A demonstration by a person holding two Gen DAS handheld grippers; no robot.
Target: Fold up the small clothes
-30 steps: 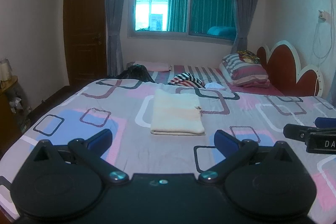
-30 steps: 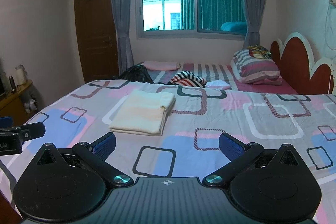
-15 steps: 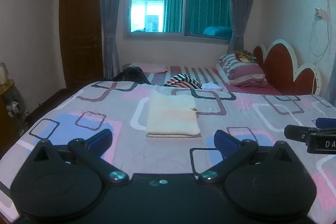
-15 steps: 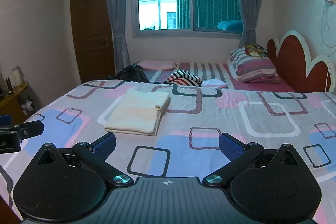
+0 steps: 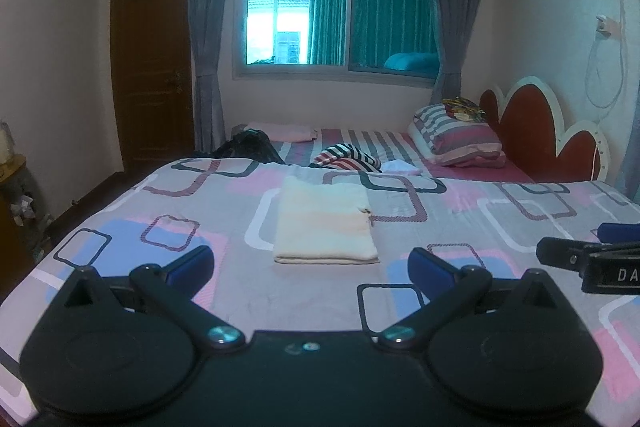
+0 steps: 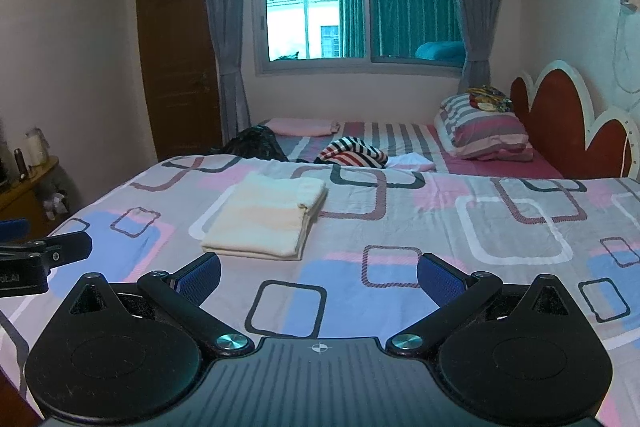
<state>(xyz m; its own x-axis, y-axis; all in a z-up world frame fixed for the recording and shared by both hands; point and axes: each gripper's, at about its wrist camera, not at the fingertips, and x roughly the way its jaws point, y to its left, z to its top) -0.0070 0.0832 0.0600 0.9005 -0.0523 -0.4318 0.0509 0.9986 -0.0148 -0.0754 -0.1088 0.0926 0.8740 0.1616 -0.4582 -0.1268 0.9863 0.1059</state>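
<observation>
A cream garment (image 5: 325,227) lies folded into a neat rectangle on the patterned bedspread (image 5: 520,211); it also shows in the right wrist view (image 6: 264,223). My left gripper (image 5: 310,265) is open and empty, held above the bed just short of the garment's near edge. My right gripper (image 6: 319,273) is open and empty, to the right of the garment and nearer than it. A striped garment (image 6: 352,155) and a white one (image 6: 412,161) lie crumpled at the far side of the bed.
A dark heap (image 6: 256,145) and a folded pink cloth (image 6: 302,127) lie at the far left of the bed. A striped pillow (image 6: 486,137) rests by the red headboard (image 6: 560,131). A wooden side table (image 6: 24,187) stands at the left. The door (image 6: 180,55) is shut.
Both grippers have drawn back and risen slightly from the bed; the folded cream garment stays in place. Both stay open.
</observation>
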